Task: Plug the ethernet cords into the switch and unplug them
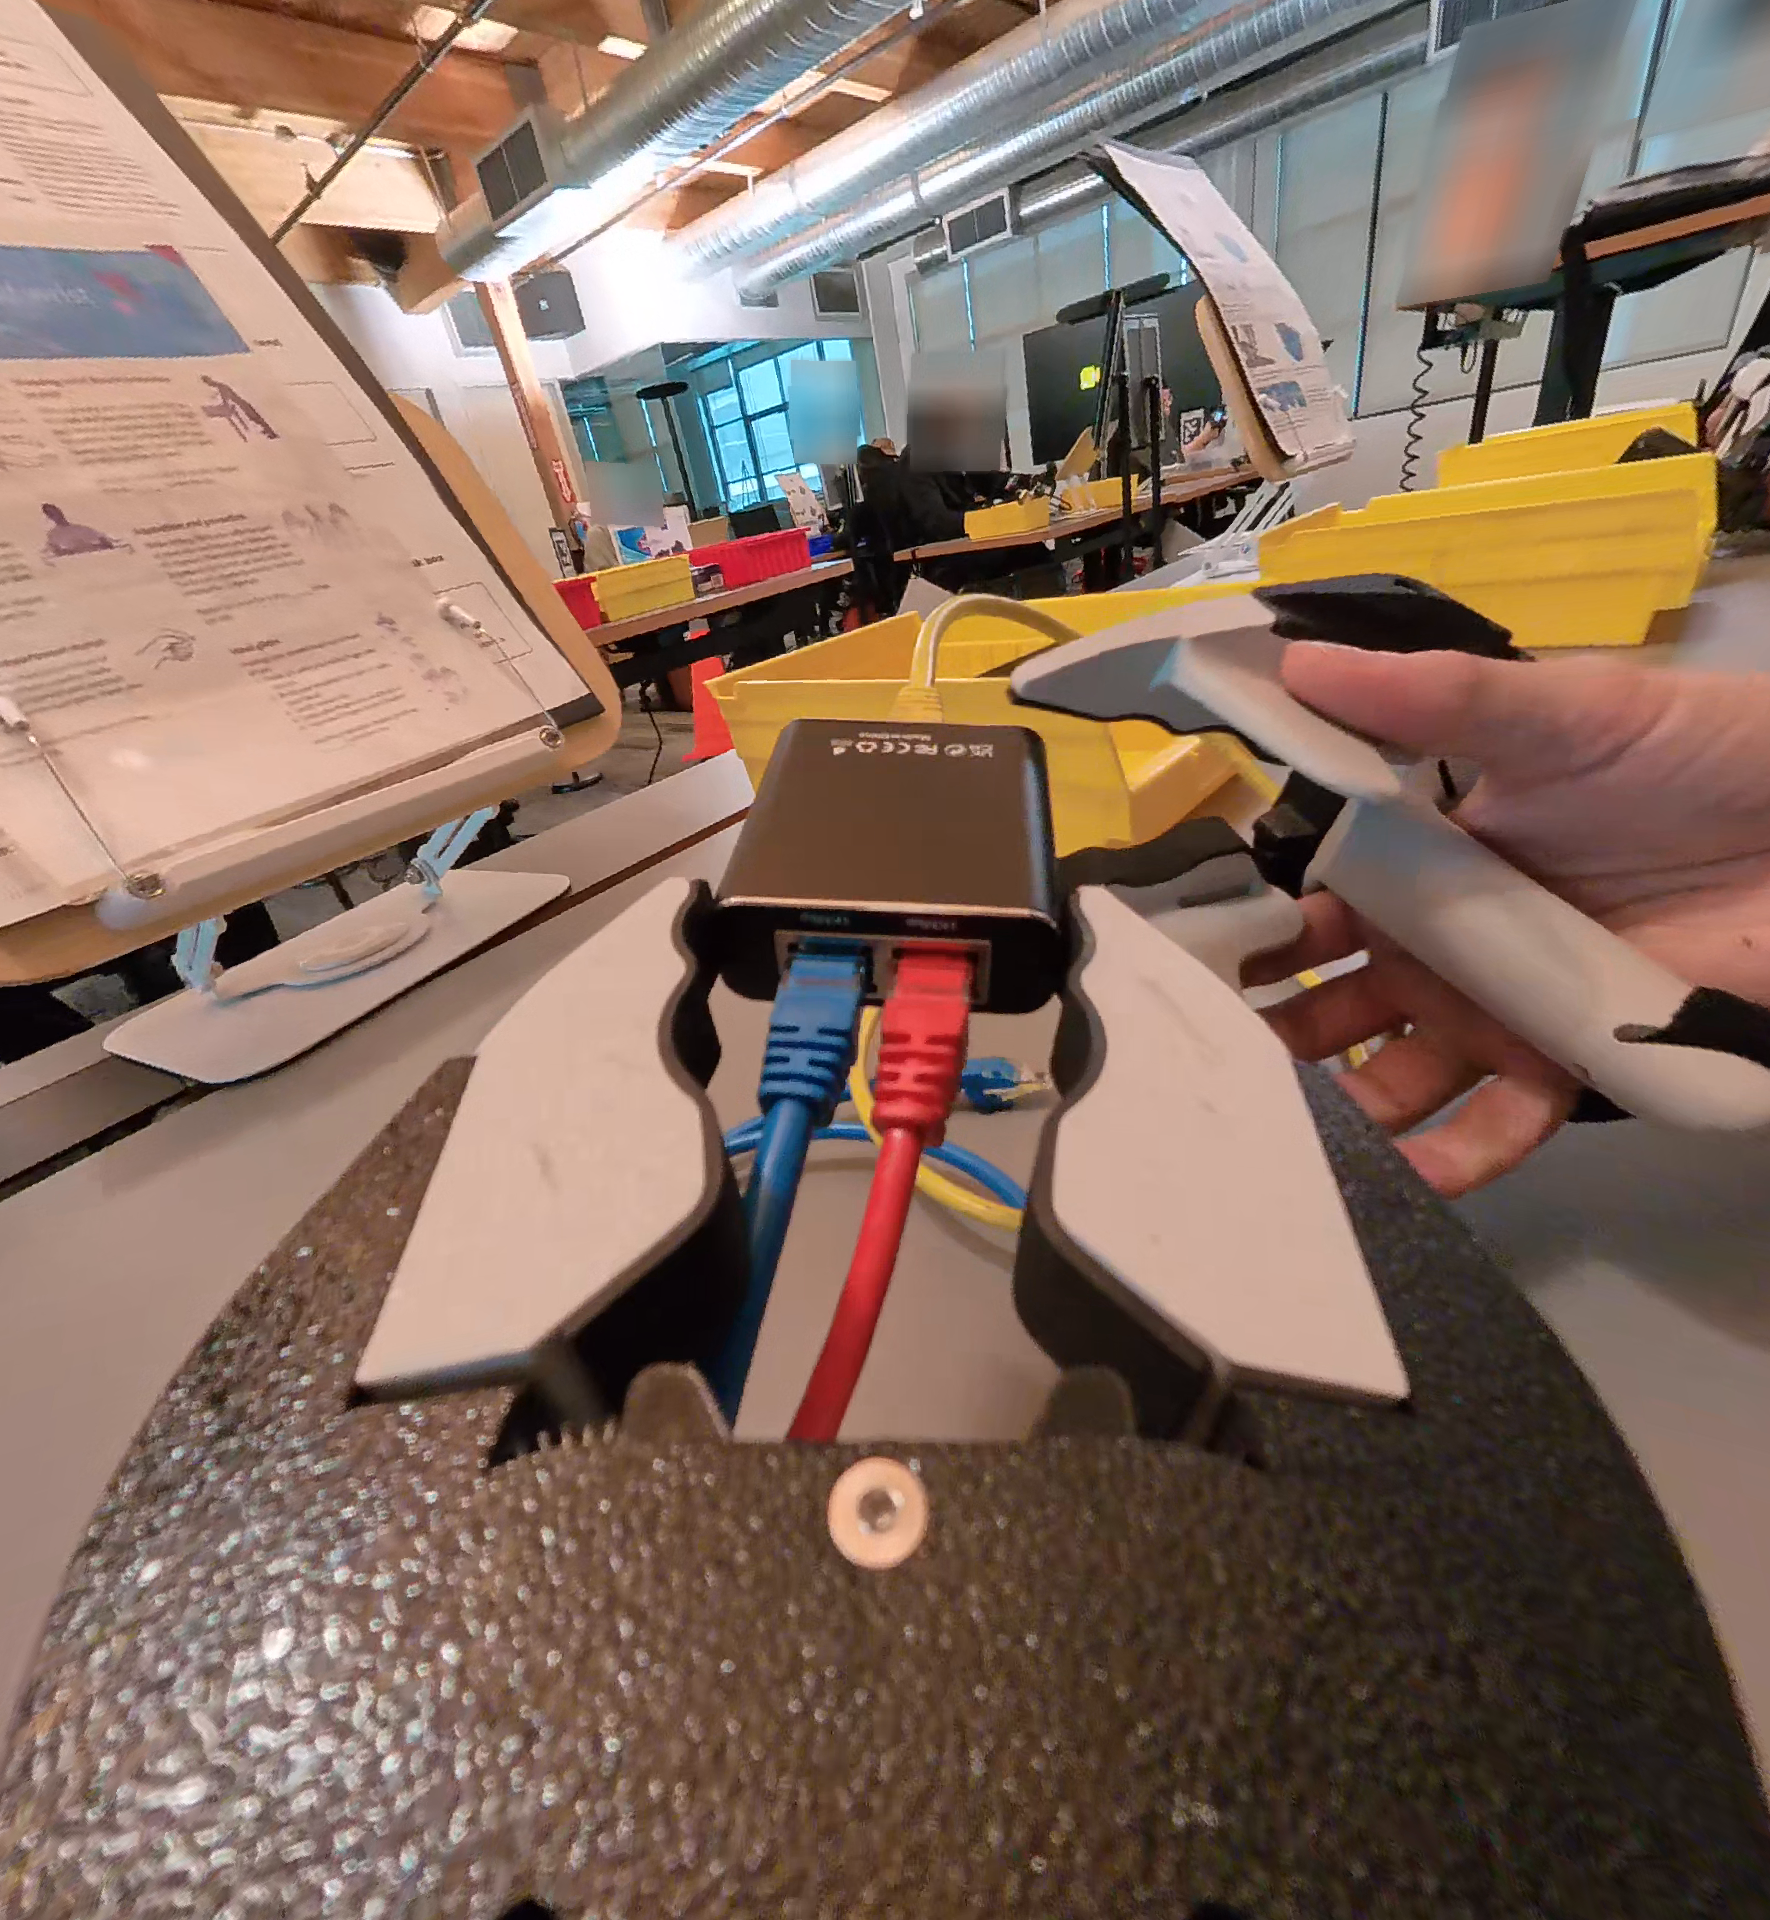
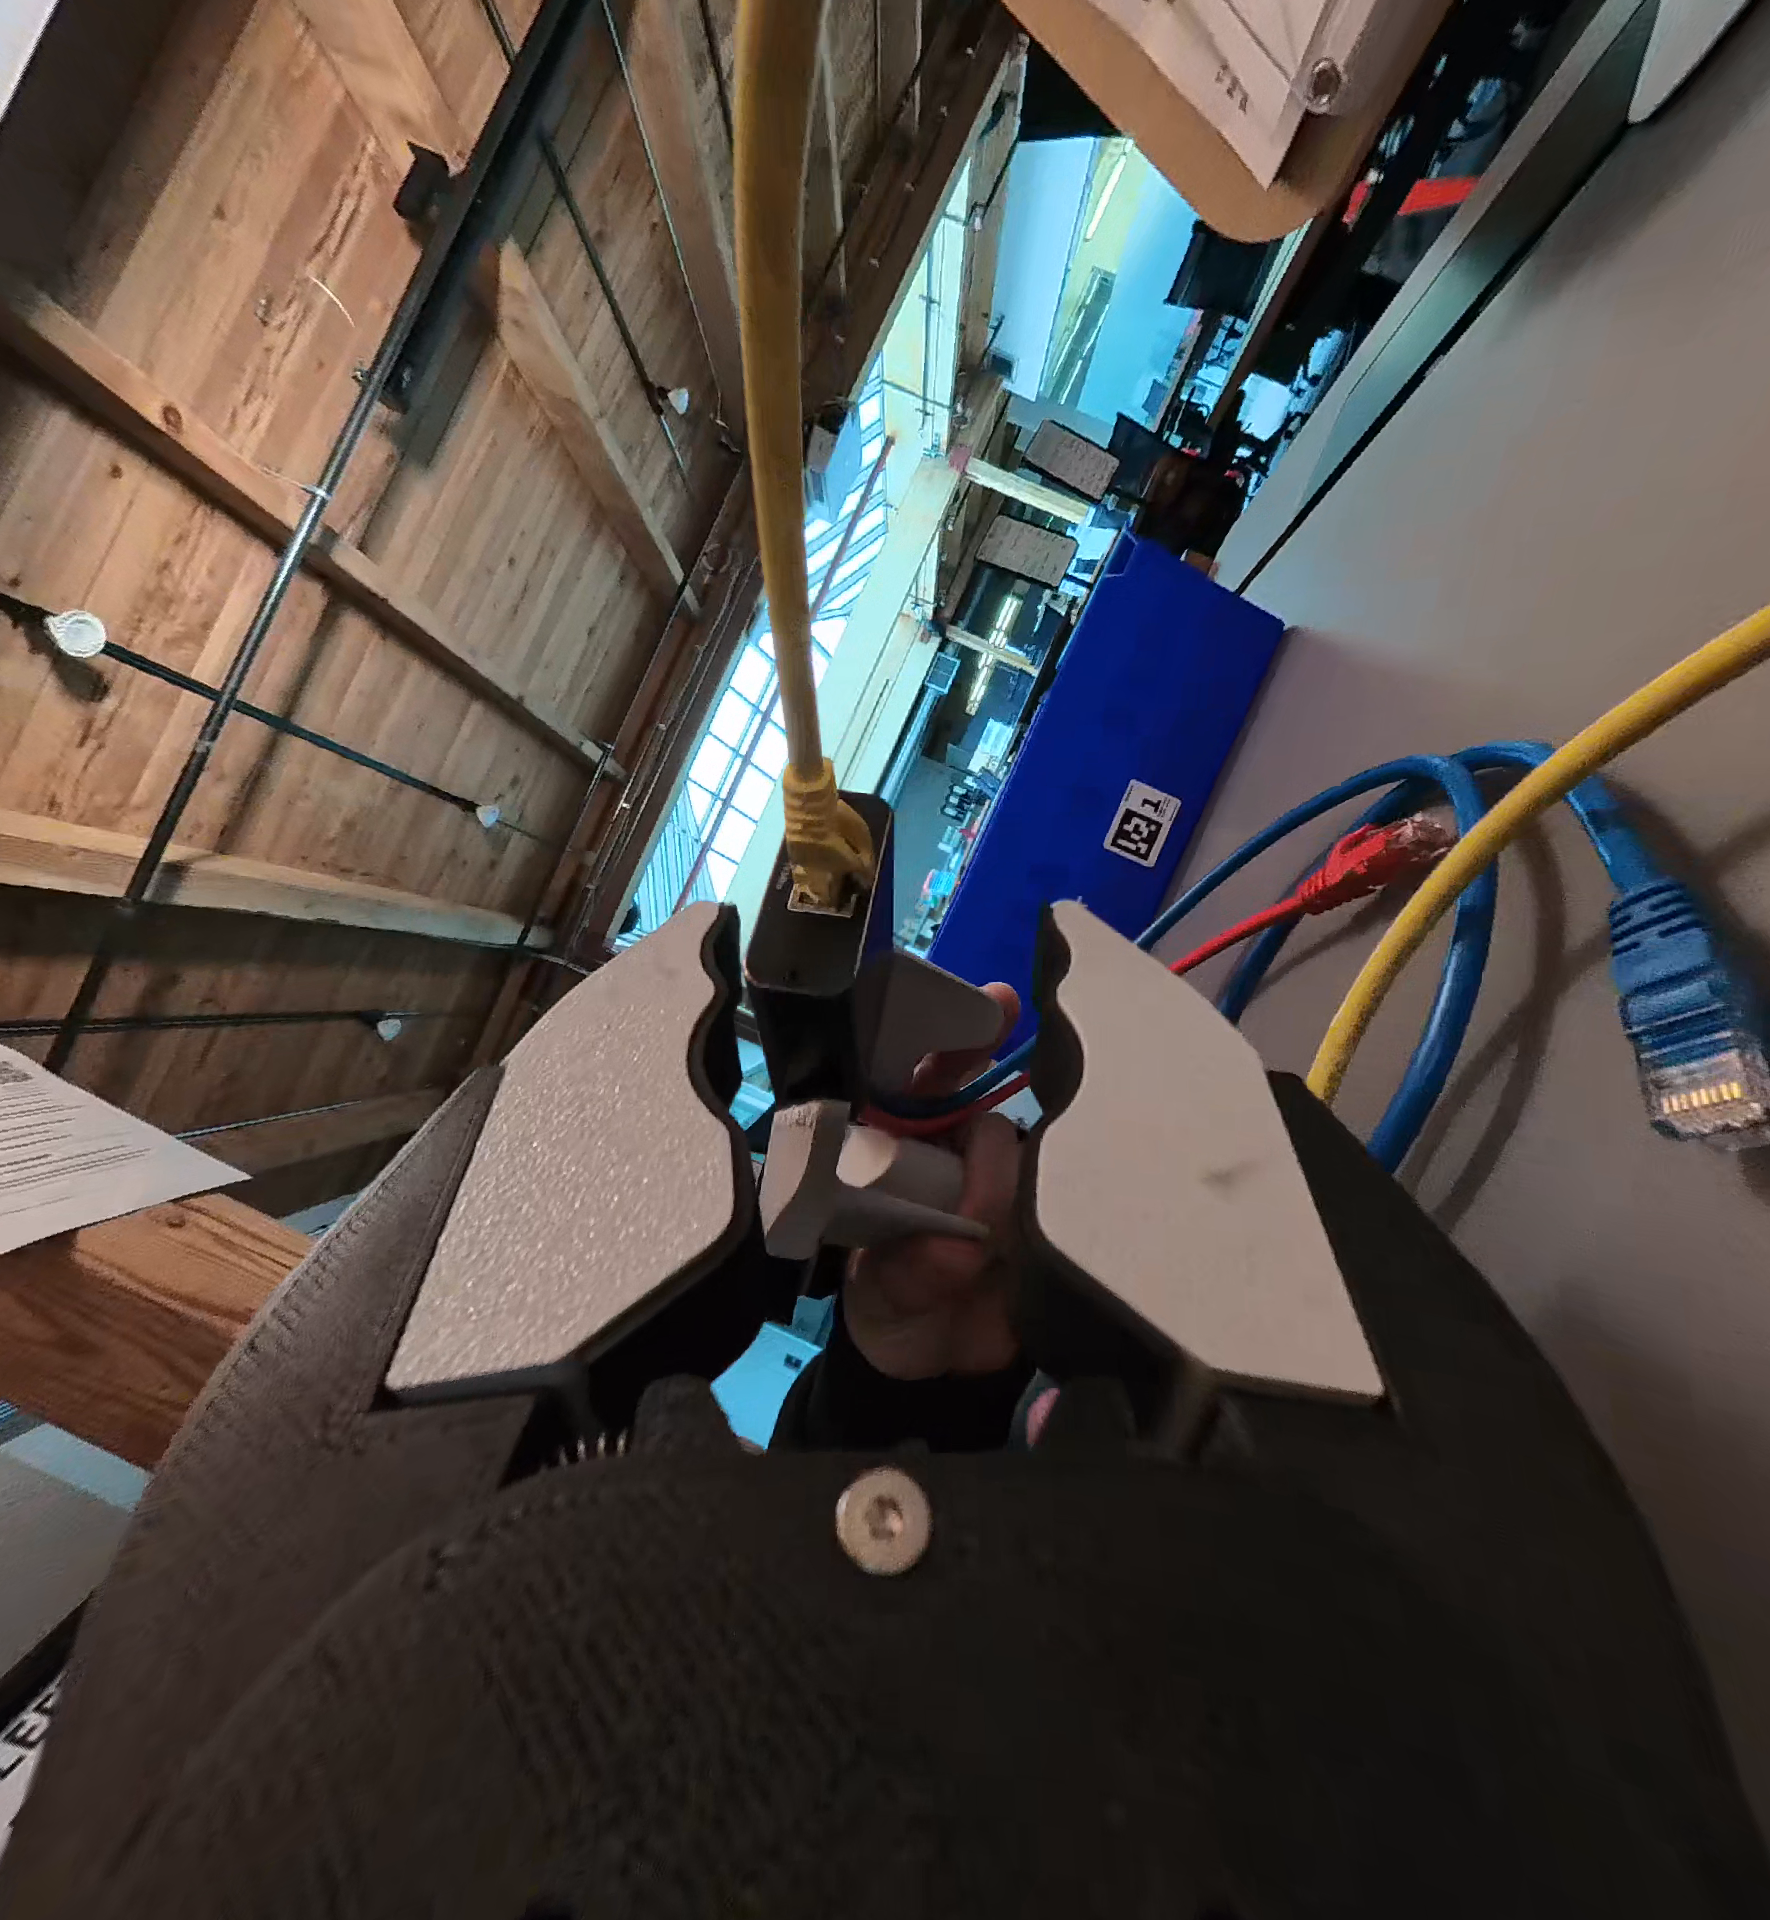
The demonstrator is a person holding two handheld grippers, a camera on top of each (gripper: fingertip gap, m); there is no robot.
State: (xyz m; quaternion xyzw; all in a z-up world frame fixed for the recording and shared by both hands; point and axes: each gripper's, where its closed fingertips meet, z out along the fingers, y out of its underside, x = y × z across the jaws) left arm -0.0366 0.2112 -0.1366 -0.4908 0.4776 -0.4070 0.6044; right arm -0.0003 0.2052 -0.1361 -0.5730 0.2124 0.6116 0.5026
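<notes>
Our left gripper (image 1: 881, 935) fingers (image 1: 590, 1164) clench the black switch (image 1: 886, 831) above the worktop (image 1: 1639, 1455); blue cord (image 1: 793, 1081) and red cord (image 1: 907, 1101) plugged in. Right gripper (image 2: 886, 925) fingers spread, switch tip between them untouched.

1. Ceiling: exposed timber joists and boards (image 2: 237, 436), with ribbed silver ventilation ducts (image 1: 964, 114) running along it.
2. Windows: a row of large glazed panes (image 1: 746, 405) on the far wall, admitting bright daylight.
3. Furniture: a grey worktop (image 1: 185, 1299) in the foreground; long workbenches (image 1: 735, 592) behind it.
4. A wooden document stand holding printed sheets (image 1: 237, 499) sits at the worktop's left edge.
5. Yellow plastic bins (image 1: 1483, 551) line the far right side; red bins (image 1: 746, 561) sit on a rear bench.
6. A blue plastic bin (image 2: 1099, 790) rests on the worktop.
7. A dark monitor (image 1: 1068, 384) stands at the rear.
</notes>
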